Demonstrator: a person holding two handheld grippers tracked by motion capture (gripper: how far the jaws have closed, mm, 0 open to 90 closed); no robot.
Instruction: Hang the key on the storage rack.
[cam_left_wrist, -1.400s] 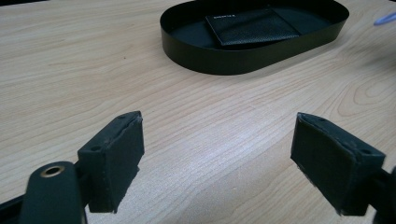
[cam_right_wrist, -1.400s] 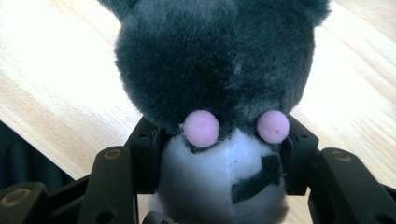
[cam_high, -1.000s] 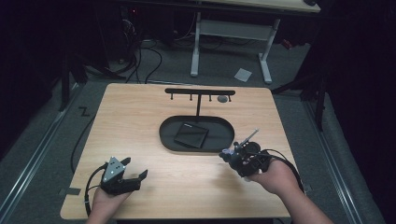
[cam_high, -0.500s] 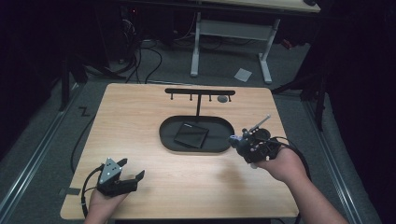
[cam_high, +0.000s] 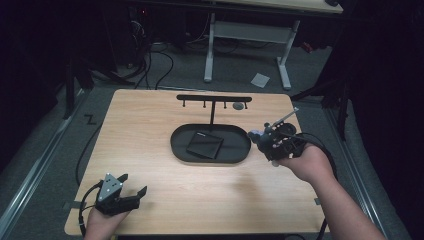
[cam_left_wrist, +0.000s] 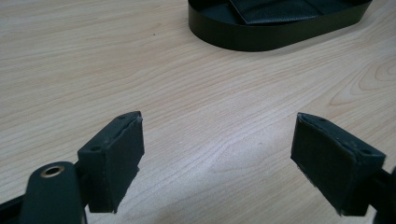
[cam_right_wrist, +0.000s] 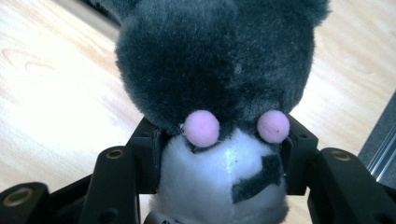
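Observation:
My right gripper (cam_high: 261, 138) is held above the table just right of the black oval tray (cam_high: 180, 150). It is shut on a plush toy (cam_right_wrist: 219, 70) with dark grey fur, a white part and two pink dots; both pads press into its sides. In the high view the plush toy (cam_high: 253, 134) shows as a small grey lump at the jaw tips. Near the table's front left corner my left gripper (cam_high: 134, 183) rests low and open. In the left gripper view the left gripper (cam_left_wrist: 219, 154) has only bare wood between its pads.
A flat black square (cam_high: 205, 144) lies in the tray. A black T-shaped rack (cam_high: 214, 98) with small hooks rises behind it, a small round grey thing (cam_high: 239, 106) by its right end. The tray's wall (cam_left_wrist: 261, 35) stands ahead of the left gripper.
My right hand has risen and moved right and farther away, carrying the plush toy. The left hand has stayed where it was.

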